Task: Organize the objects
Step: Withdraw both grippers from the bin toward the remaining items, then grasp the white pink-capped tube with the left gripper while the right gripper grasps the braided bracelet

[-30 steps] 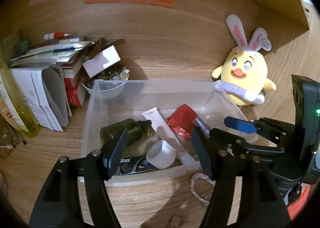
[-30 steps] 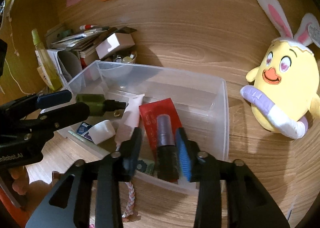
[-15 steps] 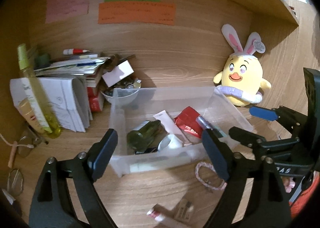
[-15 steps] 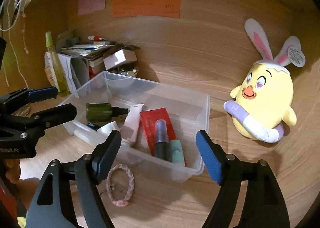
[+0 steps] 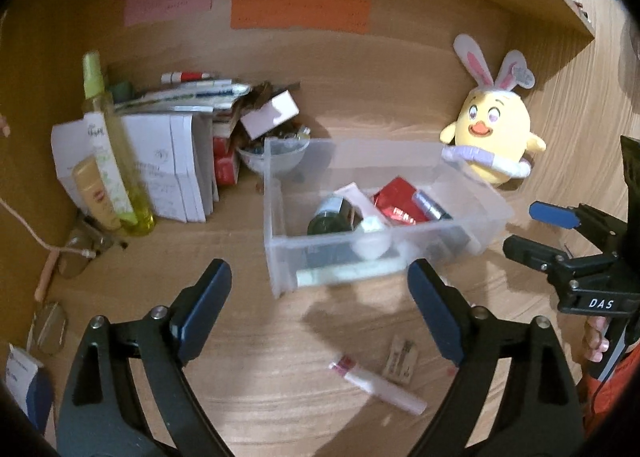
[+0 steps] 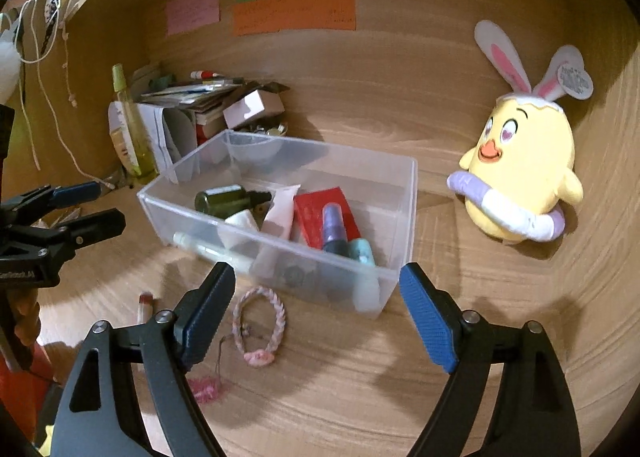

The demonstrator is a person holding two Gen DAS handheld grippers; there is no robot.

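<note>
Both grippers hang short of the clear bin (image 6: 404,217), jaws empty: left gripper (image 5: 320,305) spread, right gripper (image 6: 316,309) opening. A braided bracelet (image 6: 260,325) lies flat just left of the right jaws; a tube (image 5: 378,385), seemingly lip balm, sits below the left jaws.

A wooden table (image 6: 400,377) with a pale grain carries everything. Near its middle stands a clear plastic bin (image 6: 404,217). In front of the bin lie a braided bracelet (image 6: 260,321) and, further left, a slim white tube with a red end (image 5: 376,383), with a small card (image 5: 400,361) just beside it. To the right, a yellow plush chick with rabbit ears (image 6: 520,177) sits against the back wall. At the back left are a stack of books and papers (image 5: 176,161), a small bowl (image 5: 276,157) and a tall yellow-green spray bottle (image 5: 116,153). A pair of glasses (image 5: 48,325) lies at the far left edge.
</note>
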